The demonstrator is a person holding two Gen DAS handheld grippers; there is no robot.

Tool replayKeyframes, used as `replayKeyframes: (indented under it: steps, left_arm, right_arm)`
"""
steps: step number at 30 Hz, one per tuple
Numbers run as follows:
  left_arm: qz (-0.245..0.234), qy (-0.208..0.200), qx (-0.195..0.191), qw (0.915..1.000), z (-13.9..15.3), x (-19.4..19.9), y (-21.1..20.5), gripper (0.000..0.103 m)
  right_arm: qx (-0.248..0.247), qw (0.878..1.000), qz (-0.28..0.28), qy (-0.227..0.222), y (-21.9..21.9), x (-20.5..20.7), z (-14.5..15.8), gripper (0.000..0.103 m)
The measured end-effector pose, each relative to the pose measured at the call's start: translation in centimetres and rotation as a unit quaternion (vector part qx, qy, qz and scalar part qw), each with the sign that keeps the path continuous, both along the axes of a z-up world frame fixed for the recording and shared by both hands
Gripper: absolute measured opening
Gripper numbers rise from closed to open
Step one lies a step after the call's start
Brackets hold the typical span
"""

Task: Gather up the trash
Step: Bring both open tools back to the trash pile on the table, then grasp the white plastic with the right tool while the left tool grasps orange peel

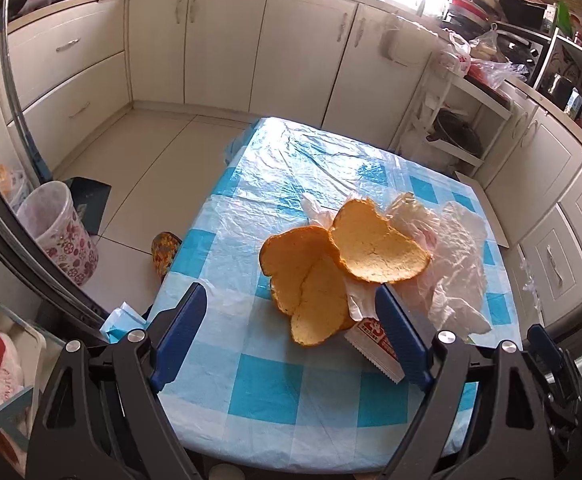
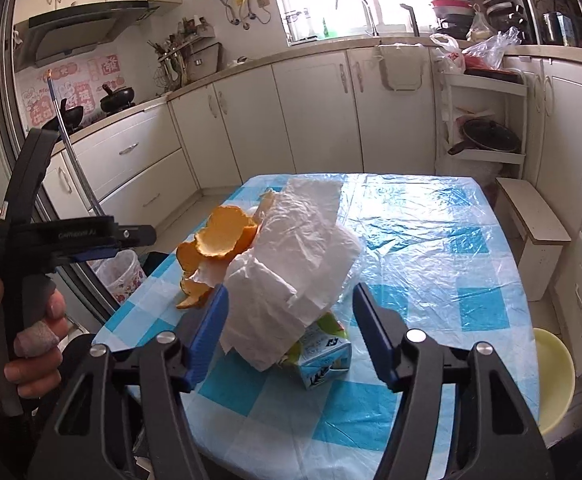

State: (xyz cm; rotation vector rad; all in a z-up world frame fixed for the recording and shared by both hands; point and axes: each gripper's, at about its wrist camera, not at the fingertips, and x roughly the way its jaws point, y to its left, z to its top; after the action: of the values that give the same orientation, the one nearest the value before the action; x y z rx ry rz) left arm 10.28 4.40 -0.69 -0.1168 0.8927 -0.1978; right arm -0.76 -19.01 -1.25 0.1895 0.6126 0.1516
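A pile of trash lies on the blue-checked table [image 1: 275, 392]: orange peel [image 1: 331, 264], white tissue paper [image 2: 291, 264], a thin clear plastic bag [image 1: 451, 256] and a small carton [image 2: 323, 356]. My left gripper [image 1: 291, 296] is open, its fingers either side of the near peel, just above the table. My right gripper [image 2: 289, 298] is open, straddling the tissue and carton. The peel also shows in the right wrist view [image 2: 219, 240], left of the tissue. The carton's edge shows in the left wrist view [image 1: 375, 348] by the right finger.
A flowered trash bin [image 1: 61, 232] with a plastic liner stands on the floor left of the table; it also shows in the right wrist view [image 2: 121, 272]. A yellow bowl [image 2: 555, 380] sits off the table's right edge. A wooden stool [image 2: 531, 228] and white cabinets [image 1: 227, 40] surround the table.
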Motion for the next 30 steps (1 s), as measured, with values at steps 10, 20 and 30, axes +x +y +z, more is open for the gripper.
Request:
replayKeyframes:
  steps: [10,20,30]
  left_arm:
    - [-0.017,0.028,0.012,0.9994,-2.9,5.2,-2.8,0.082]
    - [-0.016,0.059,-0.019,0.9979,-4.2,6.8,-3.6,0.011]
    - [-0.015,0.016,-0.051,0.9985,-0.1,4.2,-0.9,0.006]
  right_arm:
    - [-0.012,1.000,0.008,0.016,1.0,2.0,-1.5,0.041]
    - [0.009,1.000,0.015,0.017,0.3,2.1,-1.5,0.005]
    - [0.065,0.998,0.002,-0.024,-1.9,-0.2,1.2,0.004]
